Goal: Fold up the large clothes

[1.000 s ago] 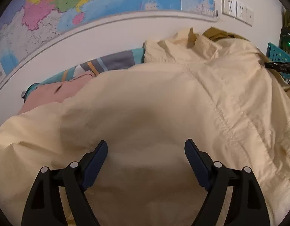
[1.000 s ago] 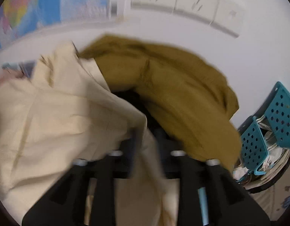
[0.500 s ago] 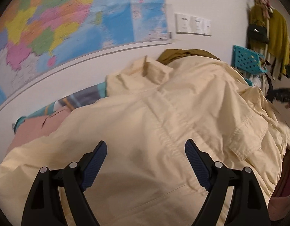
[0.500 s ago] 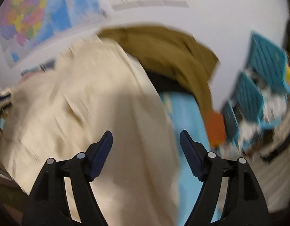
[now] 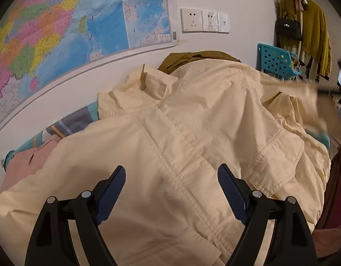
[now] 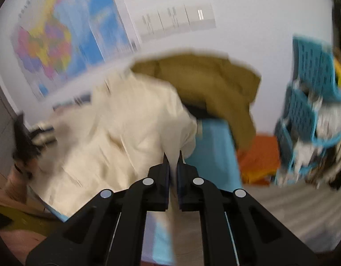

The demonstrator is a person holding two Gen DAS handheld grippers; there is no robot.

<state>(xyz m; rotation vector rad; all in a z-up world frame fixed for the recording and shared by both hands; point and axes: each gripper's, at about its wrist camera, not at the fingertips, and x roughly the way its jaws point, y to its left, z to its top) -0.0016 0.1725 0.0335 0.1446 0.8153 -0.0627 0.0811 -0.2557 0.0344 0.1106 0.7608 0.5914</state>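
Right hand-held gripper (image 6: 172,155), lower centre: jaws have just closed, pinching a cream jacket (image 6: 135,137) edge. Left hand-held gripper (image 5: 171,187): jaws wide apart, pitched down over the jacket, holding nothing. Jacket fills mid-frame; olive garment (image 5: 199,57) behind, teal baskets (image 6: 308,102) right.

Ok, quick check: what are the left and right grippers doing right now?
Left gripper: open, jaws wide above the cream jacket, holding nothing.
Right gripper: just closed, pinching a fold of the cream jacket.
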